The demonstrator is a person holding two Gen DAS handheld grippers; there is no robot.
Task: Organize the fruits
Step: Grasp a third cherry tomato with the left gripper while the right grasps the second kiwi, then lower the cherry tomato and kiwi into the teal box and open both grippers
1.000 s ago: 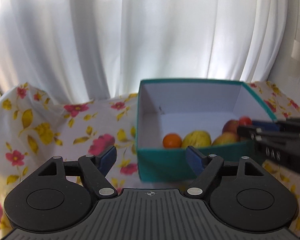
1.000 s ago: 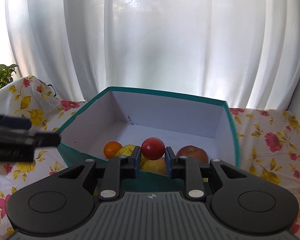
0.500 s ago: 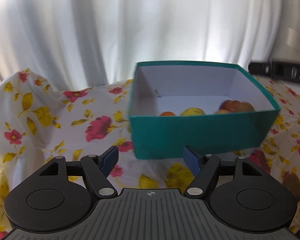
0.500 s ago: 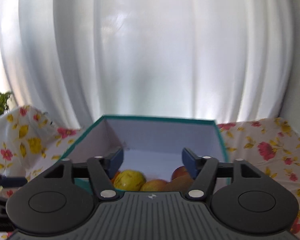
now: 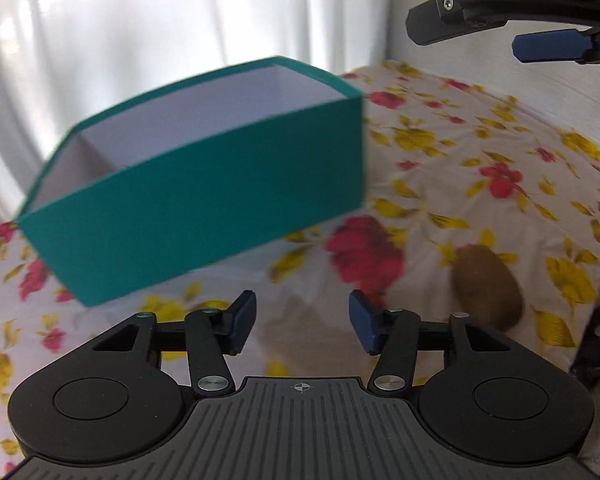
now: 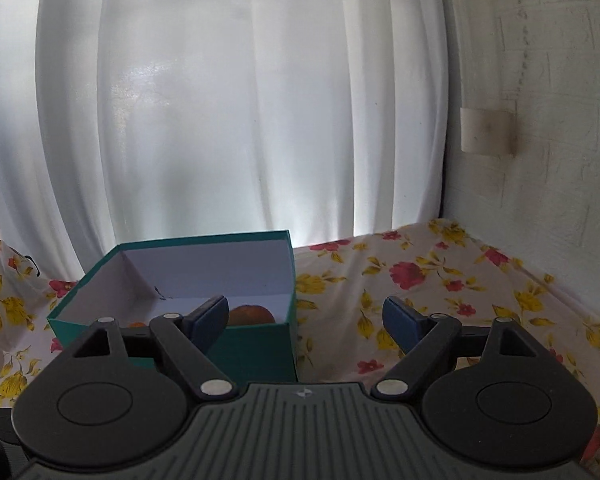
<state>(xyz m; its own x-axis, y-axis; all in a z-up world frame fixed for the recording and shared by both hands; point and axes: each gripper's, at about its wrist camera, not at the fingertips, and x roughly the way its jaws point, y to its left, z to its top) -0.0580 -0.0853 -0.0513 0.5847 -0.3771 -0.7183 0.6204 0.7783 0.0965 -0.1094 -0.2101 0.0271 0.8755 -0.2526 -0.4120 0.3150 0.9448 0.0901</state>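
A teal box [image 5: 204, 196] with a white inside stands on the floral cloth [image 5: 452, 168]; it also shows in the right wrist view [image 6: 256, 344], with an orange-brown fruit [image 6: 252, 314] inside. A brown kiwi [image 5: 486, 286] lies on the cloth, to the right of my left gripper [image 5: 302, 322], which is open and empty and low over the cloth. My right gripper [image 6: 304, 320] is open and empty, raised to the right of the box; it also shows in the left wrist view [image 5: 540, 44] at the top right.
White curtains [image 6: 236, 112] hang behind the table. A white wall [image 6: 540, 120] borders the right side. A small red object [image 6: 594, 438] lies at the right wrist view's lower right edge.
My right gripper has let go of the red fruit over the box, opened and pulled back up and to the right. My left gripper has swung right and lower, bringing the kiwi into view.
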